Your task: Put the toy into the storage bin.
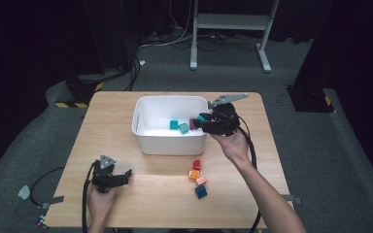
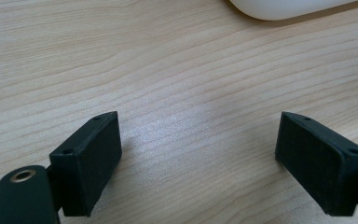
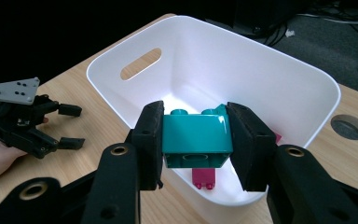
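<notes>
Fingers (image 3: 151,140) around glossy teal studded block (image 3: 196,135)

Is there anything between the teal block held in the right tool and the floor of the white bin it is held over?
Nothing visible blocks it. The right tool holds the teal block above the open white bin; a magenta block lies on the bin floor below.

One white bin (image 1: 170,143), eight toy blocks (image 1: 200,191), two claws (image 1: 126,174).

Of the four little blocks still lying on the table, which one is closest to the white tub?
The red block. It lies at the top of the short row, just below the white tub; the orange block, pink block and dark teal block each lie farther away.
</notes>
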`<action>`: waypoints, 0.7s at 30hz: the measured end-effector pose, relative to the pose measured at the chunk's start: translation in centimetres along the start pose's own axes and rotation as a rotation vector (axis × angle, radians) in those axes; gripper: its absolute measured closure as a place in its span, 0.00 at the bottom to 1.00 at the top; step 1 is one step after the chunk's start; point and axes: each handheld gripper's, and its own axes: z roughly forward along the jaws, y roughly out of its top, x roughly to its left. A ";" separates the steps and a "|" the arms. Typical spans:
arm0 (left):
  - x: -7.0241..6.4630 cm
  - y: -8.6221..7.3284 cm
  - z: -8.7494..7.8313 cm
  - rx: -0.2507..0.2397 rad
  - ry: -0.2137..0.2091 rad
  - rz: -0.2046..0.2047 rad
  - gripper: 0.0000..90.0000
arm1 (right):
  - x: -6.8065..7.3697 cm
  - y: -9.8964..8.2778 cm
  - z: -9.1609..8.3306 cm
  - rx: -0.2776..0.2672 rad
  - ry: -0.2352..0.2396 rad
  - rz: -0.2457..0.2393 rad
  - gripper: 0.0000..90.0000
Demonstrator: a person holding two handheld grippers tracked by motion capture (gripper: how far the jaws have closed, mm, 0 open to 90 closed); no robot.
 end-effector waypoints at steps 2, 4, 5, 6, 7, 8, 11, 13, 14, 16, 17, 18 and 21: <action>0.0 0.0 0.0 0.000 0.000 0.000 0.16 | 0.1 0.5 0.3 0.004 -0.003 -0.004 0.65; 0.0 0.0 0.0 0.000 0.000 0.000 0.16 | 0.0 0.9 0.6 0.005 -0.004 -0.008 0.65; 0.0 0.0 0.0 0.000 0.000 0.000 0.16 | 0.0 1.1 0.7 0.003 -0.007 -0.007 0.65; 0.0 0.0 0.0 0.000 0.000 0.000 0.16 | -0.1 1.3 0.8 0.009 -0.004 -0.003 0.65; 0.0 0.0 0.0 0.000 -0.001 -0.001 0.16 | -0.2 1.5 1.0 0.010 -0.006 -0.001 0.65; 0.0 0.0 0.0 0.000 -0.001 0.000 0.16 | -0.2 1.6 1.1 0.010 -0.006 0.000 0.65; 0.0 0.0 0.0 0.000 -0.001 -0.001 0.16 | -0.4 2.0 1.5 0.011 -0.008 -0.001 0.65; 0.0 0.0 0.0 0.000 -0.001 -0.001 0.16 | -0.5 2.3 1.8 0.009 -0.007 0.000 0.65; 0.0 0.0 0.0 0.000 -0.001 -0.001 0.16 | -0.6 2.4 2.0 0.006 -0.001 -0.001 0.65; 0.0 0.0 0.0 0.000 -0.001 -0.001 0.16 | -0.6 2.5 2.6 0.023 -0.007 -0.012 0.65; 0.0 0.0 0.0 0.000 -0.001 -0.001 0.16 | -0.6 2.5 2.9 0.028 -0.008 -0.014 0.65; 0.0 0.0 0.0 0.000 -0.001 -0.001 0.16 | -0.6 2.6 3.0 0.033 -0.009 -0.011 0.65; 0.0 0.0 0.0 0.000 -0.001 -0.001 0.16 | -0.8 2.7 3.6 0.034 -0.012 -0.004 0.65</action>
